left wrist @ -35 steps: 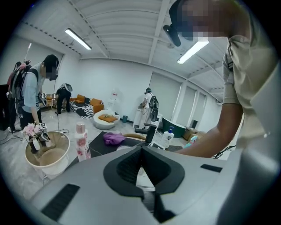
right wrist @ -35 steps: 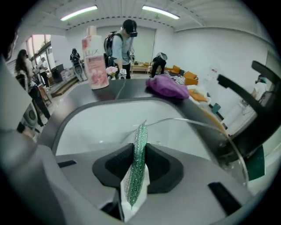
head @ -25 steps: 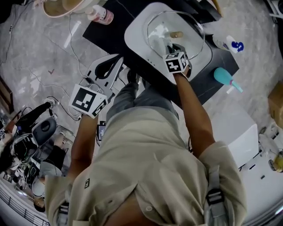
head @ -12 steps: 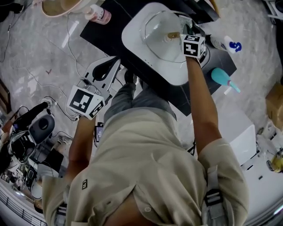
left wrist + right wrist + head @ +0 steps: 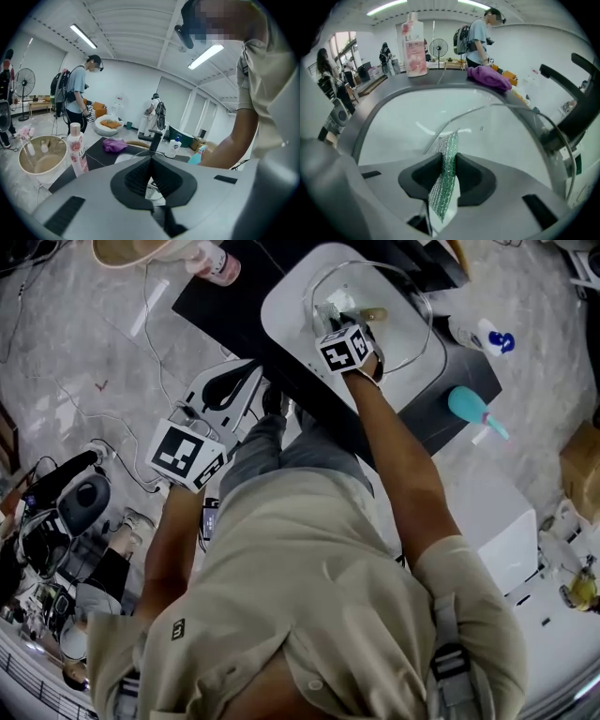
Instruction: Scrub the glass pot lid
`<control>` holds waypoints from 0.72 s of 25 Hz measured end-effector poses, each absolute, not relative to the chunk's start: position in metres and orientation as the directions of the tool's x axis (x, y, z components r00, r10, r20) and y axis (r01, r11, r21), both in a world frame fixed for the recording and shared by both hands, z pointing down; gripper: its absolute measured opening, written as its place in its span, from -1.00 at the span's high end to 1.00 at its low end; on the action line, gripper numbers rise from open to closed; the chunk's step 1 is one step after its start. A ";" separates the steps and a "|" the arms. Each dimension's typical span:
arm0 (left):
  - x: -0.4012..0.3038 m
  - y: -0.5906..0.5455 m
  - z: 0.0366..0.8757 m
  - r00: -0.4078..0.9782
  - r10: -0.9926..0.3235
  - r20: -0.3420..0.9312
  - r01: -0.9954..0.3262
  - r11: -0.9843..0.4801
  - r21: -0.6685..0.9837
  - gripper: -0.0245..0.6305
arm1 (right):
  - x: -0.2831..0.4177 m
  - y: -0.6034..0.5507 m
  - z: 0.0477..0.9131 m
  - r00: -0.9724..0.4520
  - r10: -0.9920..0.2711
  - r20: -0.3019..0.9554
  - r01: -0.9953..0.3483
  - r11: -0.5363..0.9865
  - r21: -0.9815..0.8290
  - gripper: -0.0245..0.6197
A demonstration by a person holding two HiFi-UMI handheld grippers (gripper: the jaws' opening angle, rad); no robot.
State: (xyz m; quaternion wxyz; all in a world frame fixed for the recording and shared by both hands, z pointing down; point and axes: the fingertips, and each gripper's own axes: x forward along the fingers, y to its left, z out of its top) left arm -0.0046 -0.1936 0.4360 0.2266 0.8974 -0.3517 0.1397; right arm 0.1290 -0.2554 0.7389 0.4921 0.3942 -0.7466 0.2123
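1. The right gripper (image 5: 449, 160) is shifting leftward across the glass pot lid (image 5: 398, 324), away from the right rim it was covering half a second earlier.
2. The black counter (image 5: 234, 287) is carrying the white sink (image 5: 291, 306), and the lid is lying inside the basin.
3. The left gripper (image 5: 151, 161) is hanging at the person's left side, well apart from the sink, with its jaws closed together on nothing.
4. The right gripper's jaws are clamping a green-and-silver scouring pad (image 5: 446, 178), whose upper edge is touching the lid's rim.
5. A pink bottle (image 5: 415, 47) is standing upright on the counter behind the sink.
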 end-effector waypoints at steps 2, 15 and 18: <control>-0.003 -0.193 0.438 0.720 -0.562 0.407 -0.688 -0.653 0.316 0.88 | 0.141 -0.229 0.744 -0.195 -0.358 0.913 -0.800 0.596 0.063 0.61; -0.007 -0.196 0.450 0.743 -0.546 0.387 -0.666 -0.658 0.351 0.88 | 0.327 -0.283 0.660 0.073 -0.576 0.814 -0.946 0.220 0.240 0.60; -0.014 -0.198 0.453 0.733 -0.552 0.397 -0.677 -0.647 0.350 0.88 | 0.302 -0.333 0.642 0.025 -0.661 0.750 -0.945 0.228 0.232 0.60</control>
